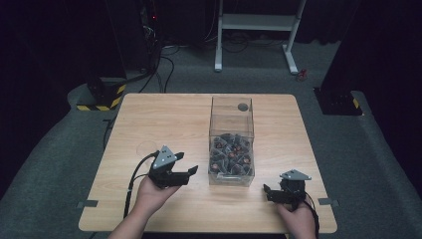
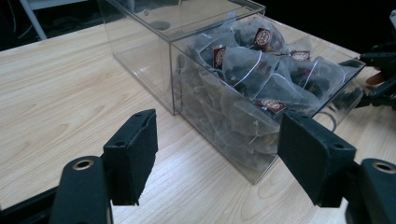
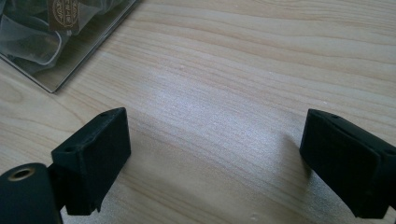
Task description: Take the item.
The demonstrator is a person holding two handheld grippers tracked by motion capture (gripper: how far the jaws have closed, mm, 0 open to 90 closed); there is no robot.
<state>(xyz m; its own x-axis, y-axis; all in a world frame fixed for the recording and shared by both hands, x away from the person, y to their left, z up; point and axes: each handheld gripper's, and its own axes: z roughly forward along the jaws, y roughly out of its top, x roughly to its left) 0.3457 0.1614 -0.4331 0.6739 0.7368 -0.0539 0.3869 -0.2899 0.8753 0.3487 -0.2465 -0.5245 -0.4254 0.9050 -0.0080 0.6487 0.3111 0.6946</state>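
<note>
tea bag tags (image 2: 263, 36) | printed emblem | wording too small to read

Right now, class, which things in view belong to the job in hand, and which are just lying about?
Job in hand:
clear box
tea bags
left gripper, open, aimed at the box
right gripper, open over the table

Lying about:
white stand
floor cables
</note>
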